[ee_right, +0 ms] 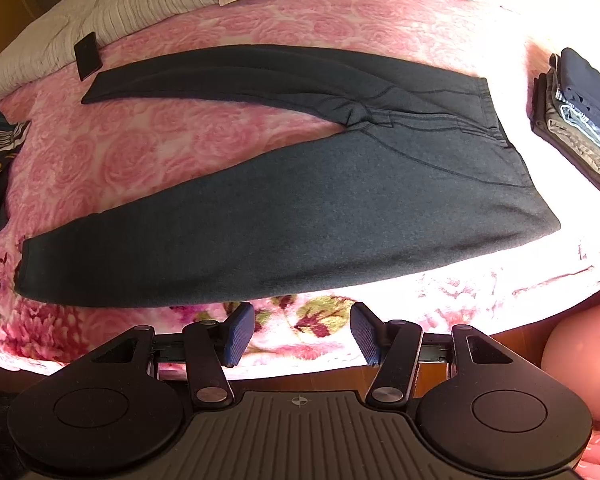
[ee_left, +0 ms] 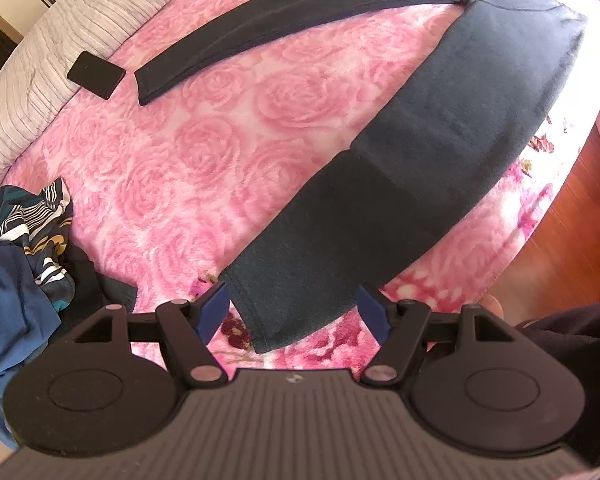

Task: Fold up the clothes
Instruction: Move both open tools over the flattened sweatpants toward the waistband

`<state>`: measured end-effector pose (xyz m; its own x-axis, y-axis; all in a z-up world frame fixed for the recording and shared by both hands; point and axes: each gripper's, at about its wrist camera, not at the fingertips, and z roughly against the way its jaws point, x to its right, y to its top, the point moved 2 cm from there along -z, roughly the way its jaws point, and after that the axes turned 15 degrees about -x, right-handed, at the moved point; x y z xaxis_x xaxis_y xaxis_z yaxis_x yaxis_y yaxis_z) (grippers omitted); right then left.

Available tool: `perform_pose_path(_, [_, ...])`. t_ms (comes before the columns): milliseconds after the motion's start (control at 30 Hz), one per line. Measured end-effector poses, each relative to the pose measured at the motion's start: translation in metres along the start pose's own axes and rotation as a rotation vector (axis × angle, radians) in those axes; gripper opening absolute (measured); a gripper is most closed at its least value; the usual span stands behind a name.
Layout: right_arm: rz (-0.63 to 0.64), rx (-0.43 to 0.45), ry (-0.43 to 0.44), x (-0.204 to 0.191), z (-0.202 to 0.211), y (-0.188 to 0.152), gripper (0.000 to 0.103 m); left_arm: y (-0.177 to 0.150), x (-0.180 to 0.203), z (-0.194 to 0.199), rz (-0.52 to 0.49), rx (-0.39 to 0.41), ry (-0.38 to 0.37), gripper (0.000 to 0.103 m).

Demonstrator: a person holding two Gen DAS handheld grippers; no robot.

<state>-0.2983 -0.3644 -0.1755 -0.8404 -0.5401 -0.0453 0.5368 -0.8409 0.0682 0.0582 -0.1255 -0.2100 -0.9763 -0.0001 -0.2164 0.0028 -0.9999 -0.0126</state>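
Dark grey sweatpants (ee_right: 300, 208) lie spread flat on a pink rose-patterned blanket (ee_right: 140, 152), legs apart in a V, waistband to the right. In the left wrist view the near leg (ee_left: 380, 200) runs toward me and its cuff (ee_left: 260, 320) lies between my fingers. My left gripper (ee_left: 294, 312) is open and empty, hovering at that cuff. My right gripper (ee_right: 302, 334) is open and empty, just in front of the near leg's long edge, over the blanket's border.
A black flat object (ee_left: 96, 74) lies near the far leg's cuff; it also shows in the right wrist view (ee_right: 87, 56). Unfolded clothes (ee_left: 24, 240) are heaped at left. A stack of folded clothes (ee_right: 580, 120) stands at right. A wooden floor (ee_left: 572, 216) runs beside the bed.
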Motion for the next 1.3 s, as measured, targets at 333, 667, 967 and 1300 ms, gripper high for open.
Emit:
perform_pose_path(333, [0.032, 0.008, -0.027, 0.021, 0.004, -0.005, 0.057, 0.008, 0.004, -0.002, -0.025, 0.015, 0.011, 0.067])
perform_pose_path(667, [0.104, -0.022, -0.102, 0.041, -0.001, 0.048, 0.057, 0.074, -0.061, -0.015, -0.059, 0.058, 0.035, 0.067])
perform_pose_path(967, [0.222, -0.023, -0.21, 0.043, 0.006, 0.128, 0.057, 0.183, -0.143, -0.045, -0.157, 0.116, 0.066, 0.066])
perform_pose_path(1300, [0.394, -0.033, -0.265, 0.062, -0.005, 0.223, 0.057, 0.296, -0.193, -0.091, -0.285, 0.122, 0.139, 0.049])
